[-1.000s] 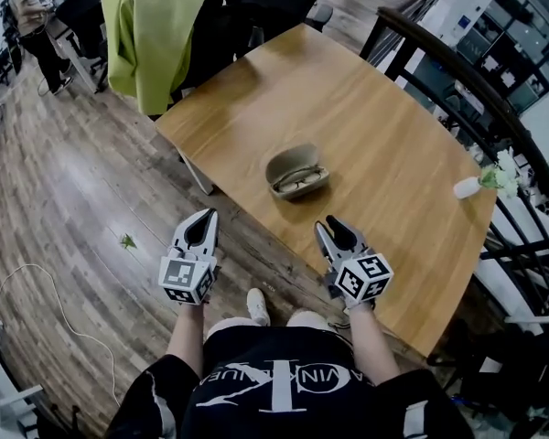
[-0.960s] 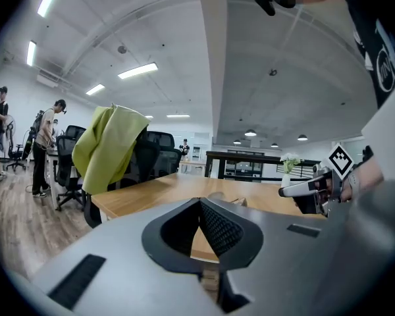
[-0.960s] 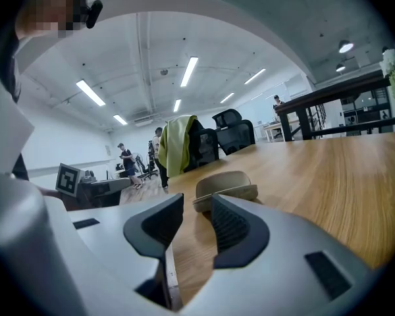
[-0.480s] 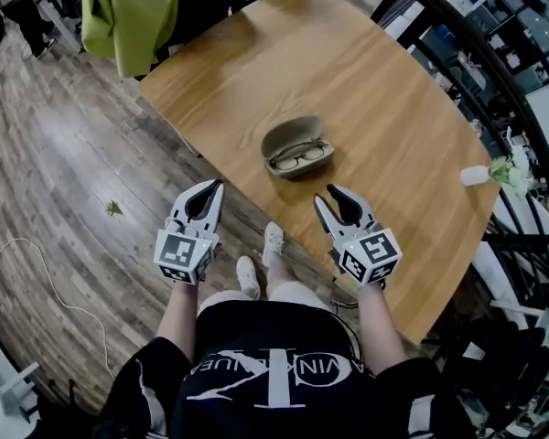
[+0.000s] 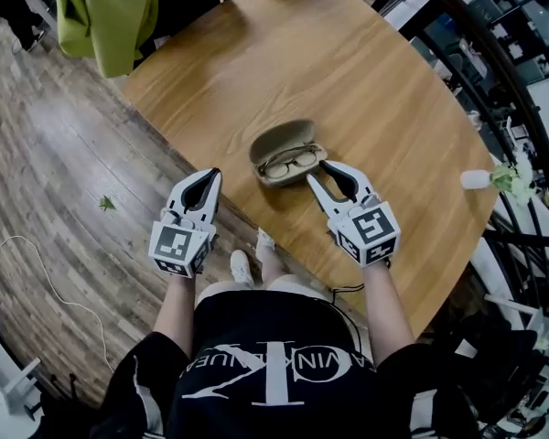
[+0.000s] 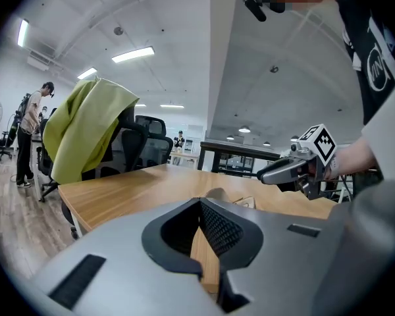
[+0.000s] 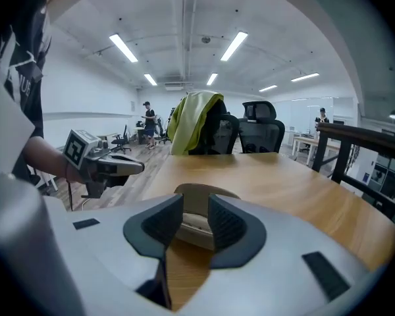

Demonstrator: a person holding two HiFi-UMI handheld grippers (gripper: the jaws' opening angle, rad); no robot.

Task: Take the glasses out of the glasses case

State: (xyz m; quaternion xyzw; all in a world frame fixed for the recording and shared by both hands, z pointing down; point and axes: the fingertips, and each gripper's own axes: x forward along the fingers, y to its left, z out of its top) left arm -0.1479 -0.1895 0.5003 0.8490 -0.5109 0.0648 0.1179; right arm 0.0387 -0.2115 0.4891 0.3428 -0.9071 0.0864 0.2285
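An open tan glasses case lies near the front edge of the wooden table, with dark-framed glasses resting in its lower half. My right gripper is over the table just right of the case, open, with nothing between its fingers. In the right gripper view the case shows through the gap of the right gripper. My left gripper hangs left of the case at the table's edge, shut and empty. In the left gripper view, beyond the left gripper, only the case lid shows.
A green jacket hangs over a dark chair at the table's far left corner. A small white vase with a flower stands at the table's right edge. A black railing curves along the right. Wooden floor lies left.
Both grippers have moved forward toward the table. The right one has come over the table edge up beside the case. The case and glasses have not moved.
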